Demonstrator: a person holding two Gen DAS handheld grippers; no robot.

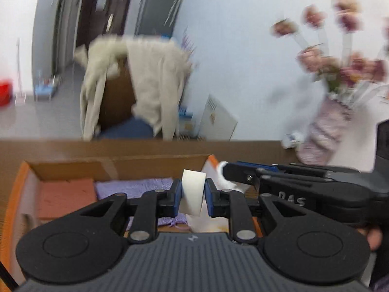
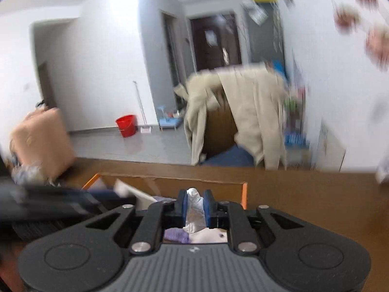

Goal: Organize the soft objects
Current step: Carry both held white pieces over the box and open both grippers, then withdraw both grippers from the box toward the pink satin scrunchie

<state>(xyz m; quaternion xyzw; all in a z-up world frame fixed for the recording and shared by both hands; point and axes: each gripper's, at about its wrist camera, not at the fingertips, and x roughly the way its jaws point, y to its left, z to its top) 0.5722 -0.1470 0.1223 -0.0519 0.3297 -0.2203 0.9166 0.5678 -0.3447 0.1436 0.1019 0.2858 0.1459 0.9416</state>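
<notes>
1. Left wrist view: left tongs (image 1: pixel 193 196) clamped on a cream fabric strip (image 1: pixel 192 194), pinched upright between the blue pads (image 1: pixel 178 196).
2. Held above an open cardboard box (image 1: pixel 116 164) with orange edges, set on the brown table (image 1: pixel 73 149).
3. Inside the box: a folded pink cloth (image 1: pixel 65 198) at the left, a lavender knitted cloth (image 1: pixel 136 187) just beside it, pale white fabric (image 1: pixel 206 222) lower right under the tongs.
4. Right tongs (image 1: pixel 225 168) reaching in from the right edge, tips together on a white cloth (image 1: pixel 231 183) over the box's right corner.
5. Background blurred: beige coat (image 1: pixel 150 82) draped over a chair, vase of pink flowers (image 1: pixel 325 131) on the table at right.
6. Right wrist view: right tongs (image 2: pixel 194 208) clamped on a white crumpled cloth (image 2: pixel 195 209), bunched between the blue pads (image 2: pixel 207 206) and trailing downward.
7. Same box (image 2: pixel 194 186) directly ahead and below; lavender cloth (image 2: pixel 176 236) and pale fabric (image 2: pixel 206 238) visible through the gap beneath the tongs.
8. Left tongs (image 2: pixel 109 198) entering dark and blurred from the left edge; grip state not readable here.
9. Beyond the table (image 2: pixel 304 202): red bucket (image 2: pixel 126 125) on the floor, beige coat (image 2: pixel 243 112) on the chair, peach-coloured bag (image 2: pixel 41 141) at far left.
</notes>
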